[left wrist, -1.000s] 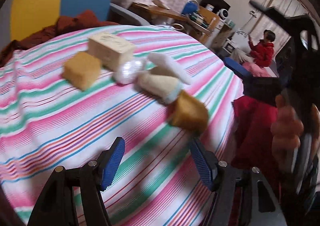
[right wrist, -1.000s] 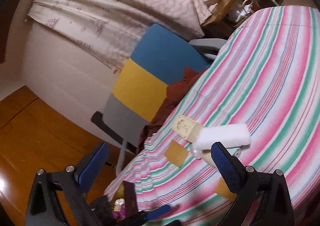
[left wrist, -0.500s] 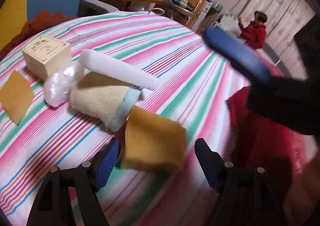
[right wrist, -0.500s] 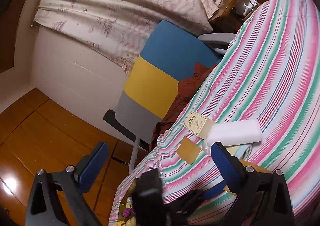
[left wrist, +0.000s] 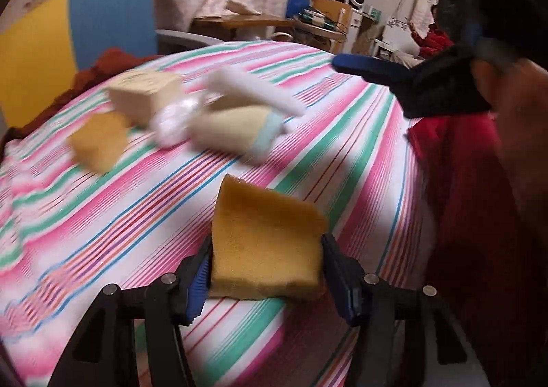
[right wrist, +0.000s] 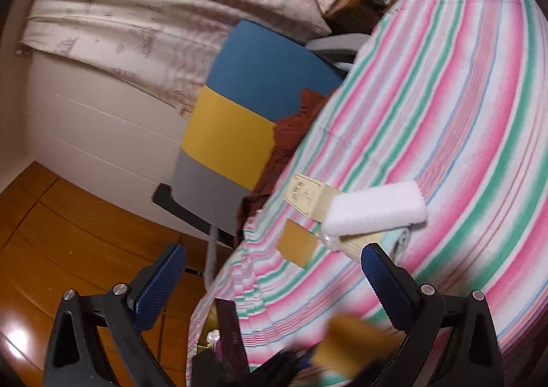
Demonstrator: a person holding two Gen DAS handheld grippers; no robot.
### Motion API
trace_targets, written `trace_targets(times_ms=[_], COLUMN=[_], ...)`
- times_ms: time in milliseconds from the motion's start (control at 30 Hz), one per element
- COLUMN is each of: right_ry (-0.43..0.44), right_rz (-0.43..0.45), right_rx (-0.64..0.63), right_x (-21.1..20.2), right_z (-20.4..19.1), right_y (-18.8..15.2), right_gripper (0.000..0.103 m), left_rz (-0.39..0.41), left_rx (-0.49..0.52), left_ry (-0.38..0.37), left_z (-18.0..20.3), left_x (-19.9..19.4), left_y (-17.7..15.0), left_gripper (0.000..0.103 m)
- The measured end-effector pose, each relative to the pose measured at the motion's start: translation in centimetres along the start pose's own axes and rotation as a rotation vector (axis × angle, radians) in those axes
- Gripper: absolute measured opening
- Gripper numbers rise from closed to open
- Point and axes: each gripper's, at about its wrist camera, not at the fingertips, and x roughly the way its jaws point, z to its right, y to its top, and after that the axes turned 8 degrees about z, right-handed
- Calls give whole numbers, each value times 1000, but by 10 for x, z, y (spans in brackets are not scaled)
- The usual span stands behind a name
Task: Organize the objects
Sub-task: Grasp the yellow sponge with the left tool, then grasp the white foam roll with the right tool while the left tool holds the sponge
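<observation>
One yellow sponge [left wrist: 265,243] is clamped by the left gripper [left wrist: 265,270]; slippage is risked. At two o'clock, the right gripper [right wrist: 274,279] is spread, empty.

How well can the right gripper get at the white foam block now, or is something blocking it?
Probably yes. The right gripper is open and empty, and the white foam block lies on top of the pile with nothing above it. The left gripper is busy lower down, holding a yellow sponge.
</observation>
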Motion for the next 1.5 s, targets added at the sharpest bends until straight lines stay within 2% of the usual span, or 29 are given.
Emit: trace_targets(times_ms=[67, 200, 333, 467, 533, 600, 667, 800, 833, 900, 1100, 1200, 1300, 1400, 1467, 1500], right_ry=[-46, -150, -244, -354, -414, -462, -503, -568, -608, -636, -726, -740, -735, -733, -734, -731], right_rz=[-14, -27, -40, -37, 0, 40, 38, -2, -9, -20, -129, -117, -131, -158, -160, -160], right_rx=[21, 44, 11, -146, -297, -364, -416, -529, -580, -683, -825, -901, -906, -867, -839, -830], right_x=[4, 9, 14, 22, 24, 26, 32, 46, 52, 61, 97, 105, 114, 120, 121, 122], right_z=[4, 12, 13, -2, -16, -25, -28, -36, -41, -49, -45, -48, -43, -33, -28, -27], right_y=[1, 1, 1, -3, -8, -12, -15, -25, -29, -39, -46, -45, -41, -34, -29, -28], right_gripper=[103, 103, 103, 103, 103, 103, 103, 103, 103, 103, 102, 98, 95, 79, 64, 61], left_rz=[22, 76, 87, 97, 100, 102, 105, 112, 114, 118, 128, 131, 130, 129, 128, 128], left_rx=[-45, -191, -164, -187, -179, -176, -177, -199, -205, -219, -250, -258, -251, -247, -242, -241], left_ry=[37, 10, 15, -7, -1, 0, -2, -22, -28, -40, -69, -76, -70, -66, -61, -59], left_z=[-19, -46, -43, -48, -46, -46, -46, -49, -51, -53, -58, -59, -58, -57, -56, -55], left_x=[-21, -31, -25, -25, -23, -23, -23, -24, -24, -24, -26, -26, -25, -24, -24, -24], left_y=[-20, -38, -38, -38, -39, -39, -39, -40, -40, -40, -41, -42, -42, -42, -42, -43], left_gripper=[61, 61, 64, 64, 64, 64, 64, 64, 64, 64, 64, 64, 64, 64, 64, 64])
